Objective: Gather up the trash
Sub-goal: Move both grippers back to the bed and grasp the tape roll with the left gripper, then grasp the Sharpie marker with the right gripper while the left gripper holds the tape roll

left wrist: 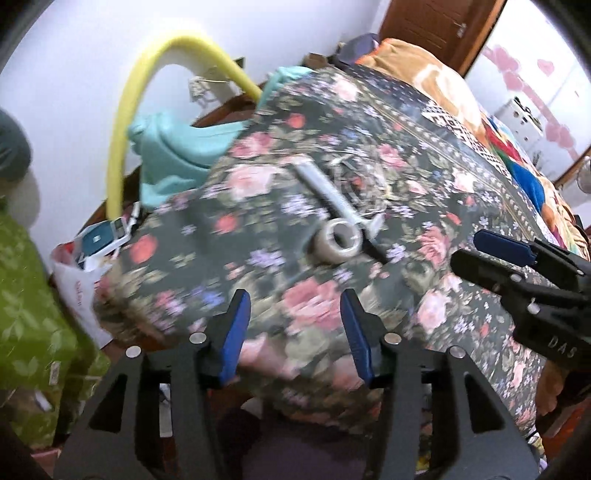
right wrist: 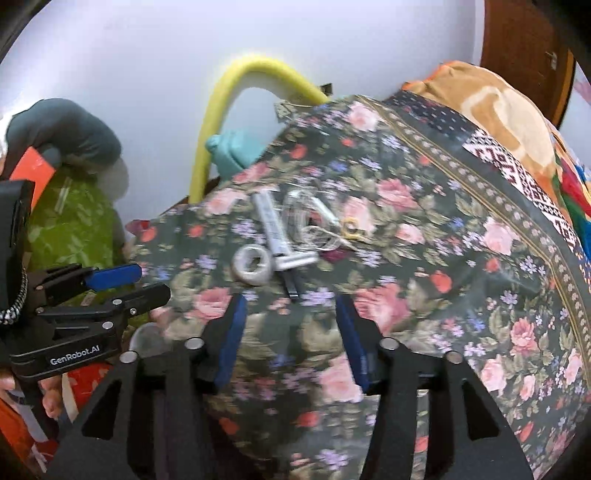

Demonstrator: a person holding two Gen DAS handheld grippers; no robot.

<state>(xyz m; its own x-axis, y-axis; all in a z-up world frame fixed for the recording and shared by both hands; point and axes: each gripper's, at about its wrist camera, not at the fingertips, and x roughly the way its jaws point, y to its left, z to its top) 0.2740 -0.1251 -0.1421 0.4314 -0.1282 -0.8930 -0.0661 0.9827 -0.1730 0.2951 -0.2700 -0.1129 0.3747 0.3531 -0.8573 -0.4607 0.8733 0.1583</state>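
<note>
A small heap of trash lies on the dark floral bedspread (left wrist: pixel 436 206): a white tape roll (left wrist: pixel 338 242) (right wrist: pixel 253 266), a white syringe-like tube (left wrist: pixel 325 192) (right wrist: pixel 273 225), clear crumpled plastic (right wrist: pixel 317 229), a yellow rubber band (right wrist: pixel 351 225) and a thin black strip (right wrist: pixel 291 284). My left gripper (left wrist: pixel 295 328) hovers open just short of the tape roll, with only bedspread between its blue pads. My right gripper (right wrist: pixel 293 332) is open too, nothing in it, a little short of the black strip. Each gripper shows in the other's view, the right gripper (left wrist: pixel 467 253) at the right, the left gripper (right wrist: pixel 147 282) at the left.
A yellow foam tube (left wrist: pixel 122 122) arches against the white wall behind a teal cloth (left wrist: pixel 173 147). A green leafy cloth (left wrist: pixel 33 314) and a white plastic bag (left wrist: pixel 79 280) sit at the bed's left edge. An orange blanket (right wrist: pixel 491 110) lies at the far right, before a brown door (left wrist: pixel 428 26).
</note>
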